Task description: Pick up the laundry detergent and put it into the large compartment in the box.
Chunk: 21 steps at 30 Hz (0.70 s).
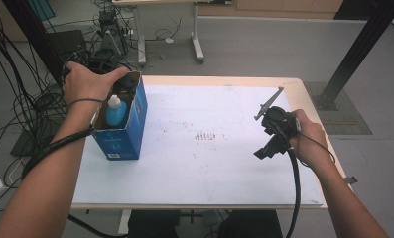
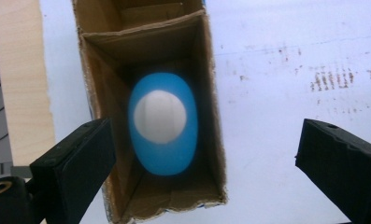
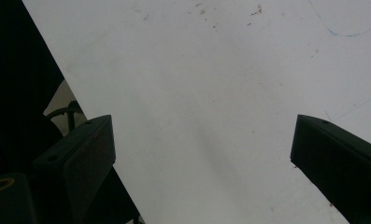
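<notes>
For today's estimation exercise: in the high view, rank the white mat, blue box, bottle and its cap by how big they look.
1. White mat
2. Blue box
3. Bottle
4. Cap
The box hides most of the bottle, so judge it by its visible part alone.

A lab or test workshop is suggested. A bench (image 1: 284, 87) with a wooden edge and a stained white sheet (image 1: 209, 158) is set on a bare grey floor (image 1: 264, 44). Loose black cables (image 1: 16, 104) are tangled at the left, a black metal frame post (image 1: 358, 49) is seen at the right, and another table's legs (image 1: 197, 34) behind.
</notes>
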Each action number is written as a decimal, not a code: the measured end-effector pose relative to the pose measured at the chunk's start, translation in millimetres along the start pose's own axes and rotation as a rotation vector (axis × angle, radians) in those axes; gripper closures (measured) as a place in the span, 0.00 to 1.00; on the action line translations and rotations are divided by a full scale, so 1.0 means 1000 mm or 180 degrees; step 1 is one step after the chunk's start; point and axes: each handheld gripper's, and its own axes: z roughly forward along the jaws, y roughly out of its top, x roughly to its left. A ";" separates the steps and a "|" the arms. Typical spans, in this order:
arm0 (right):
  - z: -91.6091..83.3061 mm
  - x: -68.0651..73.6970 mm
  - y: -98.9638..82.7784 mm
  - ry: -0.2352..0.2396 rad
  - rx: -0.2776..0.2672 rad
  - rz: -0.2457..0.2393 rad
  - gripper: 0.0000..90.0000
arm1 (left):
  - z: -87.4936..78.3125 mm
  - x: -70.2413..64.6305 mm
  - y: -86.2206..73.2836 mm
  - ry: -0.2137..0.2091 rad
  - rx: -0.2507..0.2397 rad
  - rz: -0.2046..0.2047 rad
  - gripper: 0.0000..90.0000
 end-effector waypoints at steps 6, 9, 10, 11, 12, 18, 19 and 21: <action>0.002 -0.001 0.001 0.0013 0.0015 -0.0002 0.07 | -0.004 -0.012 0.000 -0.0131 -0.0024 0.0084 0.06; 0.003 0.000 0.002 0.0017 0.0022 -0.0010 0.07 | -0.005 -0.019 -0.001 -0.0163 -0.0027 0.0141 0.06; 0.003 0.000 0.002 0.0014 0.0024 -0.0011 0.07 | -0.006 -0.021 -0.001 -0.0171 -0.0017 0.0181 0.06; 0.003 0.000 0.002 0.0013 0.0022 -0.0009 0.07 | -0.006 -0.024 -0.001 -0.0185 -0.0016 0.0210 0.06; 0.003 0.000 0.002 0.0015 0.0017 -0.0006 0.07 | -0.005 -0.027 -0.001 -0.0204 -0.0004 0.0238 0.06; 0.002 -0.002 0.002 0.0002 0.0026 0.0001 0.07 | -0.006 -0.043 -0.002 -0.0298 -0.0005 0.0383 0.06; 0.002 -0.002 0.002 0.0001 0.0024 -0.0001 0.07 | -0.005 -0.047 -0.002 -0.0309 0.0019 0.0433 0.06; 0.002 -0.002 0.003 -0.0002 0.0029 0.0006 0.07 | -0.004 -0.055 -0.002 -0.0383 0.0013 0.0486 0.06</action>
